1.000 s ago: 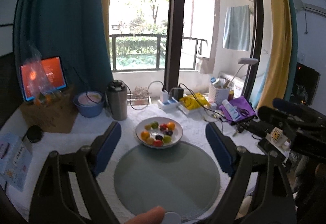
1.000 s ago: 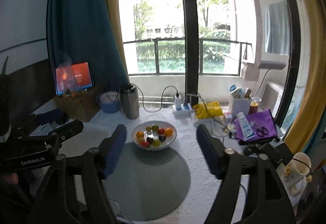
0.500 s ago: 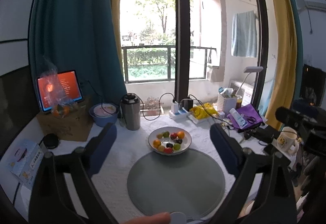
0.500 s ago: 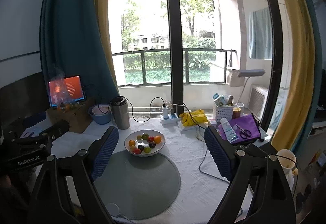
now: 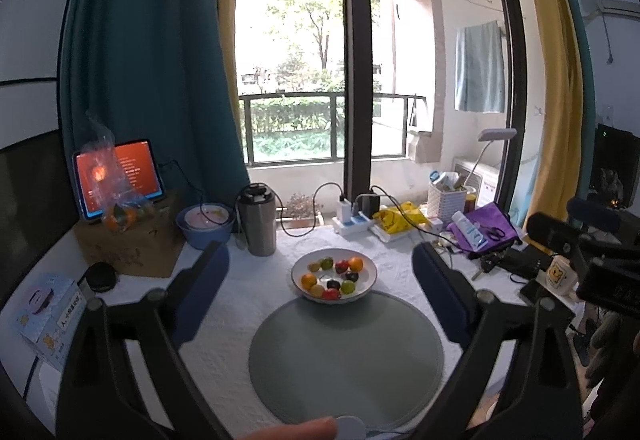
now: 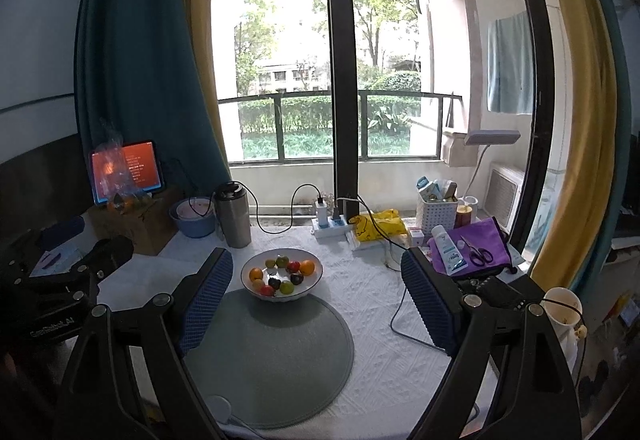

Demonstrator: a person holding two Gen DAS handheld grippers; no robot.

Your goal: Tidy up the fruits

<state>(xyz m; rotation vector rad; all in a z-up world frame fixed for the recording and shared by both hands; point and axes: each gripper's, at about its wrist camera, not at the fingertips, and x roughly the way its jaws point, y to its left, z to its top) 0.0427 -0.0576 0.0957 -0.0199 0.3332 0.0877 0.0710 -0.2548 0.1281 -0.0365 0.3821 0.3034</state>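
Note:
A white bowl [image 5: 340, 299] [image 6: 280, 298] stands on the white tablecloth, at the far edge of a round grey mat [image 5: 346, 360] [image 6: 272, 352]. It holds several small fruits: two oranges [image 5: 308, 280], green ones [image 5: 327, 262], red ones [image 5: 331, 294] and dark ones [image 5: 351, 276]. My left gripper [image 5: 318, 254] hangs open above the mat's near side, the bowl framed between its blue pads, nothing held. My right gripper [image 6: 315, 259] is open and empty too, with the bowl just inside its left pad [image 6: 208, 288].
Behind the bowl are a steel flask [image 5: 260, 224], a blue basin [image 5: 206, 226], a tablet [image 5: 118, 176] on a cardboard box and a power strip [image 5: 352, 222] with cables. At the right lie a purple pouch [image 6: 480, 240], a white basket [image 6: 436, 212] and a mug [image 6: 564, 312].
Both views have pulled back and tilted up, so the bowl and mat look smaller and further off. The left jaws stand a little wider apart.

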